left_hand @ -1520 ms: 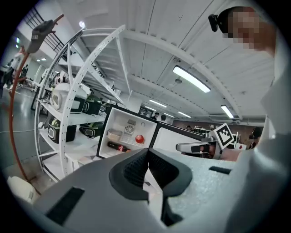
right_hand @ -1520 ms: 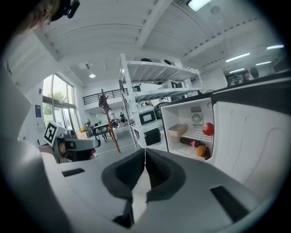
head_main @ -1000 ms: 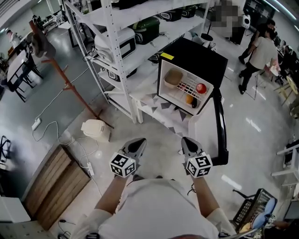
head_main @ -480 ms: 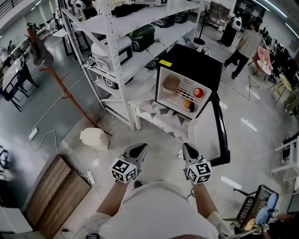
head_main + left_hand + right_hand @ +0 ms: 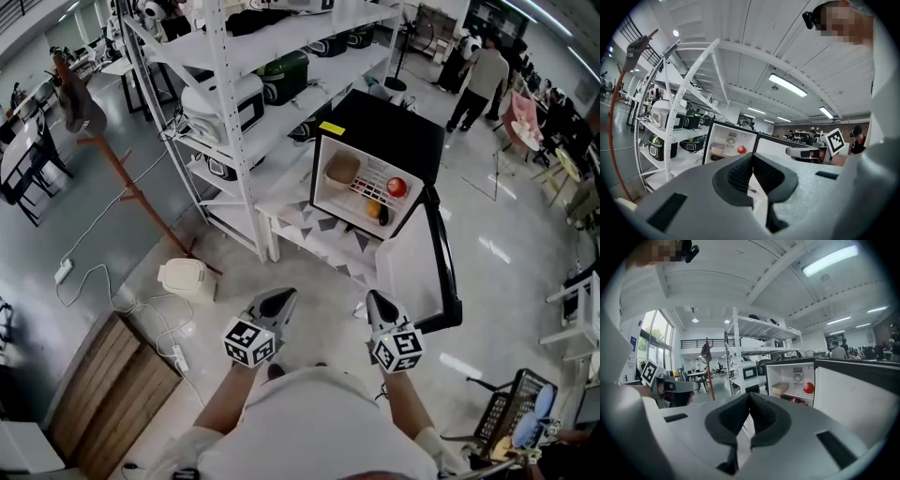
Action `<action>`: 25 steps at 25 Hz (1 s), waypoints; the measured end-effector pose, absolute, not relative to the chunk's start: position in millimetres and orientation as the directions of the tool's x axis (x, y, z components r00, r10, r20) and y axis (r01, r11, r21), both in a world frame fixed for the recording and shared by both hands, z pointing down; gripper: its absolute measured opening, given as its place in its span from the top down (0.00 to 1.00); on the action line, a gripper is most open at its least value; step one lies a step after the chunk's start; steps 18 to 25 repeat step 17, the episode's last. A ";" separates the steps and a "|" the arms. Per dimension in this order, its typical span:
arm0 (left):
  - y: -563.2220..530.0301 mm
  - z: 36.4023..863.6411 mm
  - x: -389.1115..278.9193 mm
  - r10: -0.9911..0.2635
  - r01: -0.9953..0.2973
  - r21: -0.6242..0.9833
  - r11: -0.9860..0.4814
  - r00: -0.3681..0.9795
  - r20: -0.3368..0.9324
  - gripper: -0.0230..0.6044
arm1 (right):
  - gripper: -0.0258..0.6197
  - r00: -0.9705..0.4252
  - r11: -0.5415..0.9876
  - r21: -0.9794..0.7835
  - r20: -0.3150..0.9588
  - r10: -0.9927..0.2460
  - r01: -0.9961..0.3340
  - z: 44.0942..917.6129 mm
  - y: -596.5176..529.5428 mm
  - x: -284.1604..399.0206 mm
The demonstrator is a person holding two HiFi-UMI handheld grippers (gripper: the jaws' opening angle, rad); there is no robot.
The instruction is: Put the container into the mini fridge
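**Desk:** Where's the container?

**Me:** I have the container (image 5: pixel 342 169) inside the fridge (image 5: pixel 380 117), on the upper shelf at its left side. A red round thing (image 5: pixel 397 187) sits to its right, apart from it. Something orange (image 5: pixel 374 209) lies on the level below.

**Desk:** And the door?

**Me:** The door (image 5: pixel 412 267) stands wide open, swung out to the right in my head view. The fridge sits on a low white table (image 5: pixel 314 230), just beside a white rack (image 5: pixel 225 122) loaded with appliances.

**Desk:** What about your grippers?

**Me:** I hold both out in front of me, side by side, pointing toward the fridge and well apart from it. The left gripper (image 5: pixel 278 296) has its jaws clenched together with nothing between them, and its own view shows the pads meeting. The right gripper (image 5: pixel 375 299) is the same: jaws pressed tight, empty.

**Desk:** Anything else around?

**Me:** A white cooker (image 5: pixel 186 277) stands on the floor left of the grippers. A person (image 5: pixel 483 70) is far behind the fridge.
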State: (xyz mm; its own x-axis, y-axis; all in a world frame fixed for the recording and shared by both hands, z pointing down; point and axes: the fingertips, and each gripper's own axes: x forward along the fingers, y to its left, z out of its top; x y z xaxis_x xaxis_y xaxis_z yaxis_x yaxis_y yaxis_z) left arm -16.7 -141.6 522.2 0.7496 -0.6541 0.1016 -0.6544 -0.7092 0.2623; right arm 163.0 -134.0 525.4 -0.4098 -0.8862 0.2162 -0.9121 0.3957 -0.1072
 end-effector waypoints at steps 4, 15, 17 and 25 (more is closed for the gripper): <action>-143.8 520.0 -15.1 -0.650 -0.648 0.266 -0.714 0.754 0.095 0.96 | 0.95 -0.405 0.393 -0.099 0.216 -0.888 -0.914 523.0 -134.5 162.4; -150.1 521.9 -20.4 -0.647 -0.646 0.265 -0.716 0.756 0.098 0.96 | 0.95 -0.389 0.378 -0.092 0.229 -0.892 -0.921 526.2 -139.5 160.2; -151.7 521.8 -22.1 -0.646 -0.646 0.265 -0.716 0.757 0.098 0.96 | 0.95 -0.388 0.378 -0.092 0.228 -0.893 -0.921 525.6 -140.6 159.1; -151.7 521.8 -22.1 -0.646 -0.646 0.265 -0.716 0.757 0.098 0.96 | 0.95 -0.388 0.378 -0.092 0.228 -0.893 -0.921 525.6 -140.6 159.1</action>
